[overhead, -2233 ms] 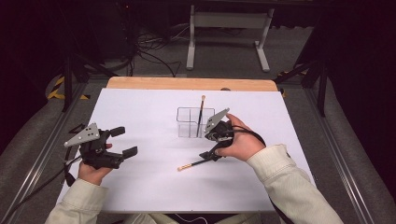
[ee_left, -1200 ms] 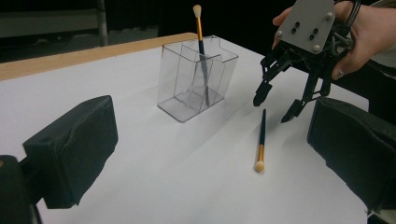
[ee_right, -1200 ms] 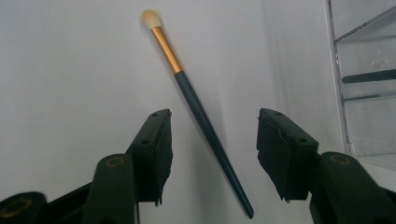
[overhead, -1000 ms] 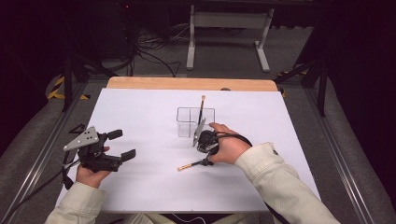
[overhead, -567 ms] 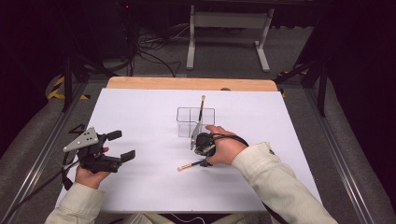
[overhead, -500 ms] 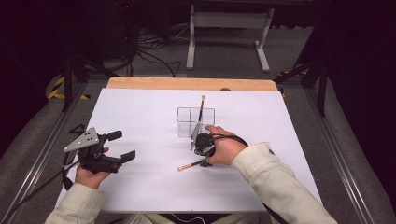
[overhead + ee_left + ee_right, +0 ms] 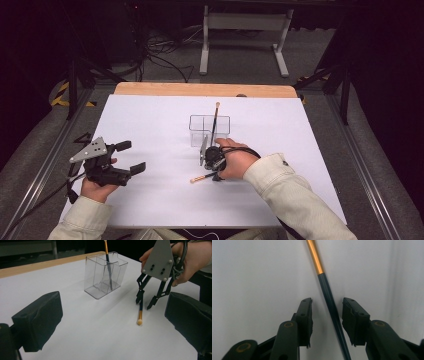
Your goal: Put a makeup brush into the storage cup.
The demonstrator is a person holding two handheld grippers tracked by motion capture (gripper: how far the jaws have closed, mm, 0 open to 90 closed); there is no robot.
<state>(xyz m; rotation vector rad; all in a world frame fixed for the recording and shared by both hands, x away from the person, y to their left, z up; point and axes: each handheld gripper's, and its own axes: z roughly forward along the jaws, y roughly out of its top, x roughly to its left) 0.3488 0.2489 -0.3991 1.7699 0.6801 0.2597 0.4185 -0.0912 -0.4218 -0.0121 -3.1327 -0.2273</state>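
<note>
right gripper — jaws just closing around the brush lying on the table, not yet pinching | left gripper at 9 o'clock of it — we see its jaws spread

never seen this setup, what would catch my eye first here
Probably the right gripper pointing down at mid-table, its jaws closing around a dark brush lying flat, with a gap still visible on each side. Just behind stands a clear plastic holder with another brush upright in it.
</note>
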